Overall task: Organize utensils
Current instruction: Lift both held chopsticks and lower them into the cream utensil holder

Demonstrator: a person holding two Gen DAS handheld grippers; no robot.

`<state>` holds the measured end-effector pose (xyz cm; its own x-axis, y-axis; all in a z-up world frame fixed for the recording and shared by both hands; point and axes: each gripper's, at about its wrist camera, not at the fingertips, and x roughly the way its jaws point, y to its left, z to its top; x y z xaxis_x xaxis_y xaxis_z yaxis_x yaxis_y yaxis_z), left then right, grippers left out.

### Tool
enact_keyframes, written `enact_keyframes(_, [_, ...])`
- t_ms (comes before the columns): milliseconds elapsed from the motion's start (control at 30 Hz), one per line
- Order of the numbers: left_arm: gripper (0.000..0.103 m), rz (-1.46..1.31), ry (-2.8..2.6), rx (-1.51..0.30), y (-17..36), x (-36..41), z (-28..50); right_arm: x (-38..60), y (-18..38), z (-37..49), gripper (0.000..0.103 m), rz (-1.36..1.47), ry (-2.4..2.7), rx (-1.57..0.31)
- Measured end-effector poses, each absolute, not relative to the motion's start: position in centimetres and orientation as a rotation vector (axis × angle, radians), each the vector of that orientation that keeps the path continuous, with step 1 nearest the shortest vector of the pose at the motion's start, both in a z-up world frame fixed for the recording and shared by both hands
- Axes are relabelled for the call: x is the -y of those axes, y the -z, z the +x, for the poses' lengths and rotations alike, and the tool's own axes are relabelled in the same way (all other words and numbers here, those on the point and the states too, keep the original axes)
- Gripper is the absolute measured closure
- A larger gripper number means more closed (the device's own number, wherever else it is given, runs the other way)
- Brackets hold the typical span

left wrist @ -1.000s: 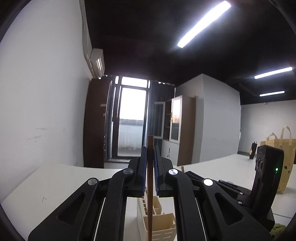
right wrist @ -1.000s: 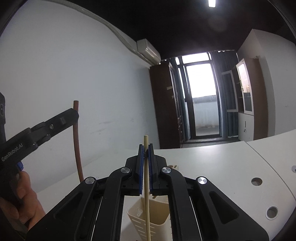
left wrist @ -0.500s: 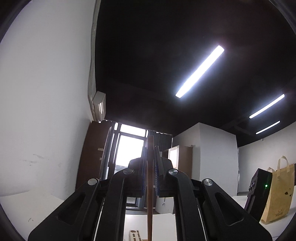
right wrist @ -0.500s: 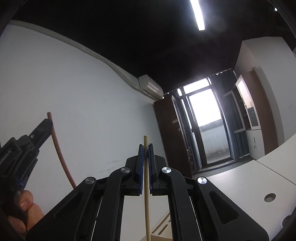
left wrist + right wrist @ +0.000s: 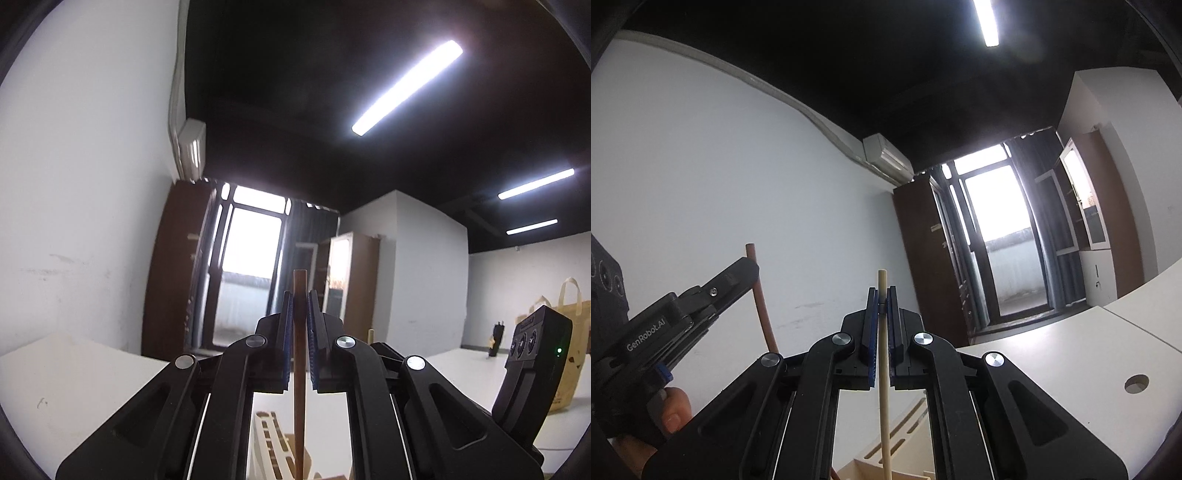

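Observation:
My left gripper [image 5: 300,299] is shut on a dark brown chopstick [image 5: 299,369] that stands upright between the blue pads. Its lower end drops toward a cream slotted utensil holder [image 5: 271,443] at the bottom edge. My right gripper [image 5: 882,295] is shut on a pale cream chopstick [image 5: 883,387], also upright, above the same holder [image 5: 905,435]. In the right wrist view the left gripper [image 5: 738,275] shows at the left with the brown chopstick [image 5: 761,302] in it. The right gripper body [image 5: 532,365] shows at the right of the left wrist view.
A white table [image 5: 1071,369] with round cable holes [image 5: 1136,384] spreads under both grippers. A white wall is on the left, a brown cabinet and balcony door [image 5: 251,273] at the back. A paper bag [image 5: 572,354] stands at far right.
Both grippers first tilted upward, then came back down partway. The holder shows again at the bottom of both views. Both chopsticks stay gripped.

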<state>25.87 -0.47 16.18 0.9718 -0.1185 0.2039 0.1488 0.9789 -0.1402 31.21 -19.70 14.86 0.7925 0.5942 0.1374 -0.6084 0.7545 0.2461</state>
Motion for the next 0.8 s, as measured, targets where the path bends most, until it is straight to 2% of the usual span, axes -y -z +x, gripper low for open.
enact_keyframes(800, [0.096, -0.026, 0.205, 0.068, -13.3, -1.0, 26.4, 19.4, -12.7, 30.1, 0.098, 0.183, -0.642, -0.057])
